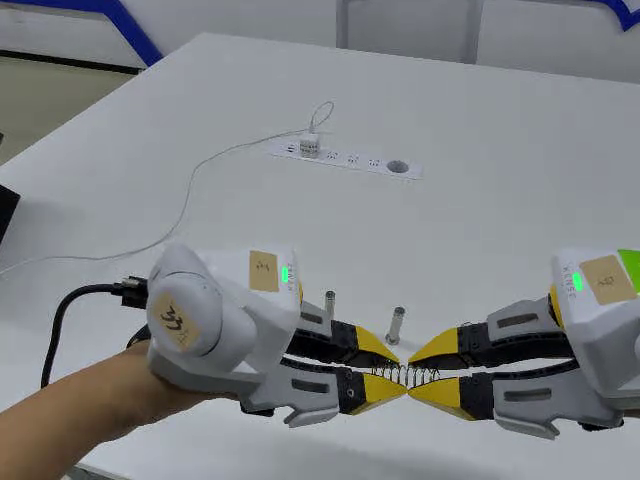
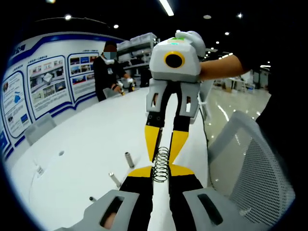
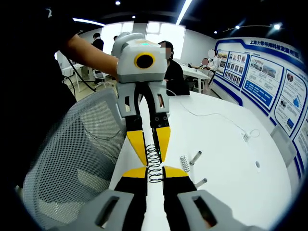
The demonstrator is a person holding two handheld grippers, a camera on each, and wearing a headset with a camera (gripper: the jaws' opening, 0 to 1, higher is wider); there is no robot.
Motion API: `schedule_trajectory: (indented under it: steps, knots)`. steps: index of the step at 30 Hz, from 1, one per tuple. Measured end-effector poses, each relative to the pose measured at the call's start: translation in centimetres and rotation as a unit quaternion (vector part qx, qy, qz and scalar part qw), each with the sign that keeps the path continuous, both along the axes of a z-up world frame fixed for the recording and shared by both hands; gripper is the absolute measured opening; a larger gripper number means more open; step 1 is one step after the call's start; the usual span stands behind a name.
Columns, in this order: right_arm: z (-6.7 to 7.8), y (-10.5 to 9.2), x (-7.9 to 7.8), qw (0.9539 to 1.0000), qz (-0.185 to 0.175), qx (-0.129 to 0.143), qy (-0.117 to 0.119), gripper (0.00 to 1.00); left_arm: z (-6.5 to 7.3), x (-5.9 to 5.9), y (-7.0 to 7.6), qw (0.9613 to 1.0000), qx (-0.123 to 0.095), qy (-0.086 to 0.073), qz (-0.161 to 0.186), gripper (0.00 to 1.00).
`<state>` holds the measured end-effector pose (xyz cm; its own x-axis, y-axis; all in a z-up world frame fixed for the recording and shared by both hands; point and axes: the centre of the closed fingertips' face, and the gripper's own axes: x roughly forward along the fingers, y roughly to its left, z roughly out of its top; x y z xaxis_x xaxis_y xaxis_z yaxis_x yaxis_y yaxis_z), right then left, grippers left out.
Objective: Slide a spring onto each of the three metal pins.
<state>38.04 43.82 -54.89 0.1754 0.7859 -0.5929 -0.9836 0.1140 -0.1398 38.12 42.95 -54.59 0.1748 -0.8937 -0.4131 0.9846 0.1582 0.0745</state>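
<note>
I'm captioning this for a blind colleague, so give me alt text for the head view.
The left gripper and right gripper meet tip to tip over a white table, both pinching one small spring. Two metal pins stand upright just behind them; a power strip lies farther back.

The head view looks forward and down from just above the desk (image 1: 480, 150), close over the left gripper (image 1: 398, 375) and right gripper (image 1: 418, 375). Each gripper view sits low and looks along its own jaws straight at the other gripper (nose to nose, very near). All three views share the spring (image 1: 408, 377) between the tips and the upright pins (image 1: 396, 325) beside it.
</note>
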Motion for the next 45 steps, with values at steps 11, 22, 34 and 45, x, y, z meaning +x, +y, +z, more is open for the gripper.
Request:
schedule_trajectory:
  steps: [11, 22, 34, 45]
  knots:
    - [-0.4, -0.5, 0.2, 0.9999, -0.012, 0.007, 0.009, 0.13, 0.4, 0.0, 0.3, 1.0, -0.004, -0.002, -0.001, 0.1]
    - [0.4, -0.4, -0.3, 0.9995, -0.004, 0.022, 0.023, 0.11, 0.1, -0.4, 0.3, 0.9998, 0.008, -0.01, -0.012, 0.1]
    - [1.9, -0.1, -0.5, 0.9989, 0.011, 0.041, 0.022, 0.11, 0.2, -0.2, 0.1, 0.9996, 0.012, -0.021, -0.015, 0.1]
    - [2.9, 0.9, -0.8, 0.9957, 0.0, 0.084, 0.038, 0.11, -0.2, -0.2, 0.0, 0.9995, 0.019, -0.022, -0.013, 0.1]
